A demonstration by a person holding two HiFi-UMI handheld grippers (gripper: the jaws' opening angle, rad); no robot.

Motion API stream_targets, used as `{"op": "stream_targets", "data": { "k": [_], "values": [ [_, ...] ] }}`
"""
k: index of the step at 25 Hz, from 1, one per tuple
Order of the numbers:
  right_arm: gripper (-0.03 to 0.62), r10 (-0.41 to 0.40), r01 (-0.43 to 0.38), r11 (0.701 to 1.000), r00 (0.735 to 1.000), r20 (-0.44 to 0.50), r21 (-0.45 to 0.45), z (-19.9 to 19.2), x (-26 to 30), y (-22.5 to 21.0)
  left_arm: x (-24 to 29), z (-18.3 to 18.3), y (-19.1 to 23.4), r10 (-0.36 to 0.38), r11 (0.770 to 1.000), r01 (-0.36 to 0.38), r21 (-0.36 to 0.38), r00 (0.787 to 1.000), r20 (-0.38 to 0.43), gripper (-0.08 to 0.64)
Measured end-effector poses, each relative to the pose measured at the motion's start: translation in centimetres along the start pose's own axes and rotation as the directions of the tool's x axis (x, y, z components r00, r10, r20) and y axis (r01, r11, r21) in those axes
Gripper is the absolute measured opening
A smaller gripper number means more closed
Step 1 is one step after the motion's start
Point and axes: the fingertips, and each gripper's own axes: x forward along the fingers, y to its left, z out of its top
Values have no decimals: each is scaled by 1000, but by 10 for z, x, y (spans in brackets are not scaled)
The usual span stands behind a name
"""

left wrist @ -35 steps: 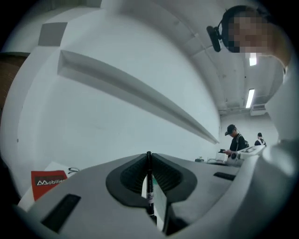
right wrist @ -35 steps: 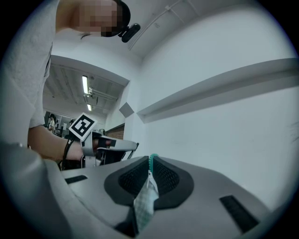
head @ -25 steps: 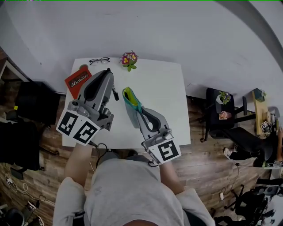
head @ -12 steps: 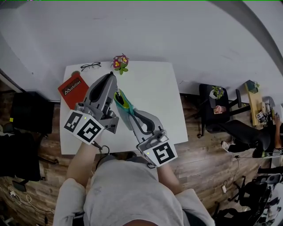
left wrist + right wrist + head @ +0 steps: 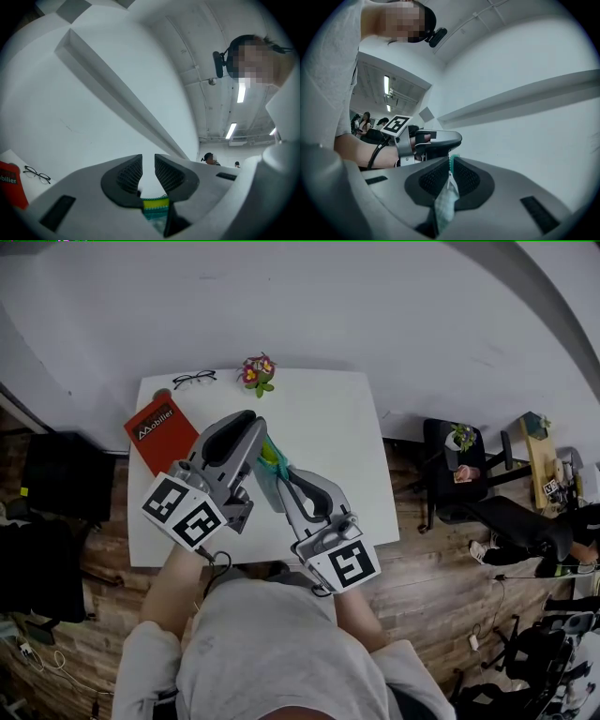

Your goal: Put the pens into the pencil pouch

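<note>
The teal pencil pouch (image 5: 273, 458) with a yellow-green rim hangs above the white table (image 5: 328, 427), its mouth up. My right gripper (image 5: 283, 476) is shut on the pouch's edge; the fabric (image 5: 445, 206) is pinched between its pads (image 5: 465, 178). My left gripper (image 5: 261, 429) hovers right over the pouch mouth, the rim (image 5: 154, 204) just under its jaws. Its jaws (image 5: 148, 164) have just been opening: a narrow gap shows bare wall, nothing pressed between the pads. No pen is visible in any view. The right gripper view shows the left gripper (image 5: 436, 140) just beyond the pouch.
A red book (image 5: 159, 426) lies at the table's left edge, with glasses (image 5: 194, 379) and a small flower pot (image 5: 255, 369) along the far edge. A black chair (image 5: 450, 465) stands on the wooden floor to the right.
My left gripper has moved right and down onto the pouch mouth. The black pen seen at its tip earlier no longer shows. The right gripper has stayed put with the pouch.
</note>
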Motion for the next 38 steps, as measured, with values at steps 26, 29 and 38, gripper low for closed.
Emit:
{"op": "stream_targets", "data": {
  "k": [26,29,38],
  "values": [
    [48,-89,88,996,995,-44,-35,10,8,-46,-80,11,24,404,866,-398,302,914,46,49],
    [48,-105,104,994,994,-33,-39,14,4,-53,-90,9,22,440,837,-437,329,895,68,49],
    [48,-140,139,990,990,-19,-35,19,-9,-68,-107,8,15,506,773,-510,376,854,120,48]
  ]
}}
